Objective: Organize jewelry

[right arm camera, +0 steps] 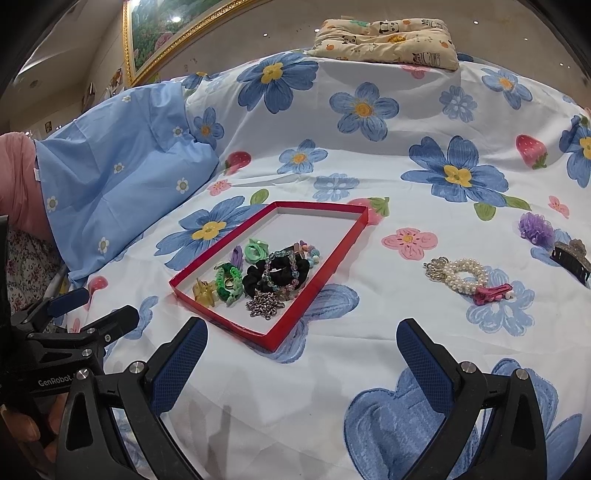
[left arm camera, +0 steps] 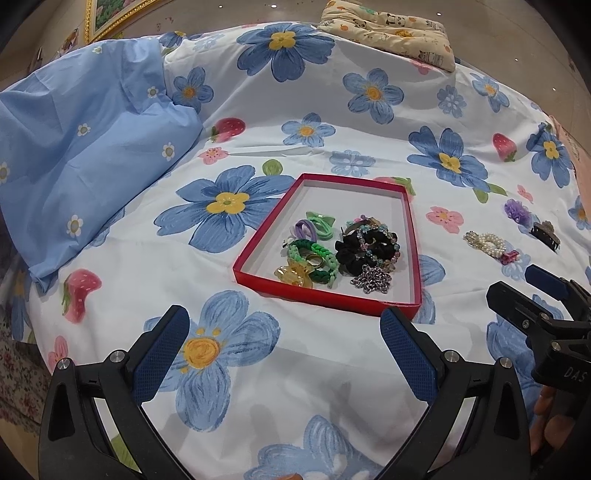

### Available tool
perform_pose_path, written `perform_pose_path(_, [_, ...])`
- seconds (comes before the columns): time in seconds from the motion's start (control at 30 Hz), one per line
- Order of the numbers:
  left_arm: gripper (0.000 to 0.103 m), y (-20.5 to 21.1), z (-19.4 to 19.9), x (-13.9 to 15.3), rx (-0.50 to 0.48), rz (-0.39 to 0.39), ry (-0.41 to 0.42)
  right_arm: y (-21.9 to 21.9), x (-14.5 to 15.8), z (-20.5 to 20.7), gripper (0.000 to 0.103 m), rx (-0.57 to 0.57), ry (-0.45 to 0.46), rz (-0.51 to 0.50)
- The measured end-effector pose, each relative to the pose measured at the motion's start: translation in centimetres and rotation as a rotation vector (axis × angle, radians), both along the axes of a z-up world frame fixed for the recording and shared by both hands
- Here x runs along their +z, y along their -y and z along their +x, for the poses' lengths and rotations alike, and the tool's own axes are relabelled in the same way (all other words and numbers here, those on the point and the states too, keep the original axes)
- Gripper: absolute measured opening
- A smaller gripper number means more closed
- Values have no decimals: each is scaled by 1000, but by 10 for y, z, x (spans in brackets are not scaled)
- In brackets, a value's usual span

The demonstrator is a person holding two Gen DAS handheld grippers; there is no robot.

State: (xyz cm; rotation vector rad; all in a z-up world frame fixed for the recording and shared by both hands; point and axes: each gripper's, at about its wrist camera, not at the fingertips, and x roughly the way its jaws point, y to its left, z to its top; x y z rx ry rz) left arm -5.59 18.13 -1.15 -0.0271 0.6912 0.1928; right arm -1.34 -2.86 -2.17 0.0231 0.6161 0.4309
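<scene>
Pearl bracelet [right arm camera: 466,276] lies beyond open right gripper [right arm camera: 301,360].

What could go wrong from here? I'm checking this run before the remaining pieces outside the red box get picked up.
1. The pearl bracelet touches the pink clip; a grasp may drag both.
2. The bedsheet is soft, so open jaws pressing down may pinch fabric.
3. The red box is shallow and light-looking; dropping onto the piled black scrunchie could spill or shift things.

A bed is covered by a white quilt printed with blue flowers [right arm camera: 369,369]. A gold-framed painting [right arm camera: 162,33] is hung on the beige wall [right arm camera: 103,55] behind, lit by small ceiling spotlights.
</scene>
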Motion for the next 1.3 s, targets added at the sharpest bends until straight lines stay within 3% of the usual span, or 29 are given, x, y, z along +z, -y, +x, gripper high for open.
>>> perform_pose_path(1.3, [103, 0, 1, 1, -1, 10, 1, -4, 8, -2, 103, 19, 7, 1])
